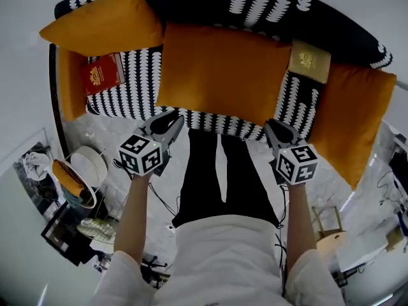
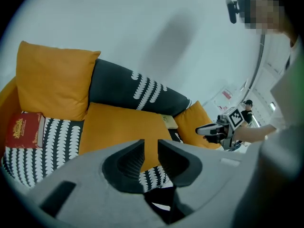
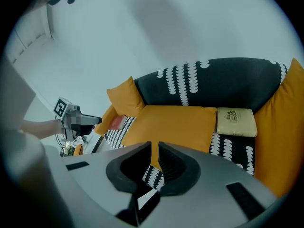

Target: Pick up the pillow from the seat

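Note:
A large orange pillow [image 1: 220, 75] lies flat on the middle of the black-and-white patterned seat [image 1: 137, 88]. It also shows in the left gripper view [image 2: 121, 127] and the right gripper view [image 3: 175, 125]. My left gripper [image 1: 175, 121] hangs just in front of the pillow's near left corner, apart from it. Its jaws [image 2: 151, 144] are open by a narrow gap, with nothing between them. My right gripper [image 1: 273, 127] hangs off the near right corner, also apart from the pillow. It [image 3: 155, 146] is shut and empty.
An orange cushion [image 1: 102, 21] leans at the sofa's left end and another [image 1: 354, 116] at its right end. A red box [image 1: 101, 75] lies left of the pillow and a beige box [image 1: 310, 61] right of it. The person's legs [image 1: 217, 171] stand at the sofa's front edge. A cluttered side table [image 1: 83, 171] stands at the left.

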Demonstrator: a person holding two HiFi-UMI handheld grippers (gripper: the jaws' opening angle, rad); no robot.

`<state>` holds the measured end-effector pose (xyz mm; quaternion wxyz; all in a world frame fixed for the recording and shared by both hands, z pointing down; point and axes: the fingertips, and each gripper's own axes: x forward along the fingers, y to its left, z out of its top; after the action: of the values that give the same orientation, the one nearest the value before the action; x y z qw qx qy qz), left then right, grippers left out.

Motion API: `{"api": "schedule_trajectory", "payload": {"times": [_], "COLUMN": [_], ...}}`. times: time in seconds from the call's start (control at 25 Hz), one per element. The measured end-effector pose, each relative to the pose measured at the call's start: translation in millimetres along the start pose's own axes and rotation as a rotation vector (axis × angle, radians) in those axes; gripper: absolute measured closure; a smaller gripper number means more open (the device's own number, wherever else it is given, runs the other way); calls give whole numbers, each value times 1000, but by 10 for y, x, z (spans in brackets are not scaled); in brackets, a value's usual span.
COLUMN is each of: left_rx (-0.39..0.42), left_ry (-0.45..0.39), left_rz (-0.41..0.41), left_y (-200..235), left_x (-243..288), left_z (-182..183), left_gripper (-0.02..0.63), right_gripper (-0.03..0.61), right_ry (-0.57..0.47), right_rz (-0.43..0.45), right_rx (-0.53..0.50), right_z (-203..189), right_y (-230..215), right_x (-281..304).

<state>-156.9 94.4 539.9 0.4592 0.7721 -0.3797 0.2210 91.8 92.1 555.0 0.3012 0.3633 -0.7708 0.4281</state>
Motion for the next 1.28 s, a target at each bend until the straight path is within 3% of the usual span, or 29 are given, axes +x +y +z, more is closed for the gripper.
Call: {"api": "schedule_trajectory", "payload": {"times": [0.16, 0.32, 0.72, 1.28], "left_rx": [-18, -21, -51, 33], "left_ry": [28, 63, 97, 319], "left_rz": [1, 12, 78, 123], "left_y": [262, 512, 1197, 1953], "left_x": [187, 347, 638, 1035], "left_z": [-79, -155, -68, -215], "left_gripper": [481, 428, 290, 87], "right_gripper": [556, 417, 314, 185], "right_ry": [31, 55, 90, 85], "right_rz": [-18, -32, -91, -148], "right_rx": [15, 27, 111, 256], "right_z": [-80, -131, -260, -337], "right_y": [-150, -281, -680, -1285], "right_x": [203, 375, 714, 1068]}}
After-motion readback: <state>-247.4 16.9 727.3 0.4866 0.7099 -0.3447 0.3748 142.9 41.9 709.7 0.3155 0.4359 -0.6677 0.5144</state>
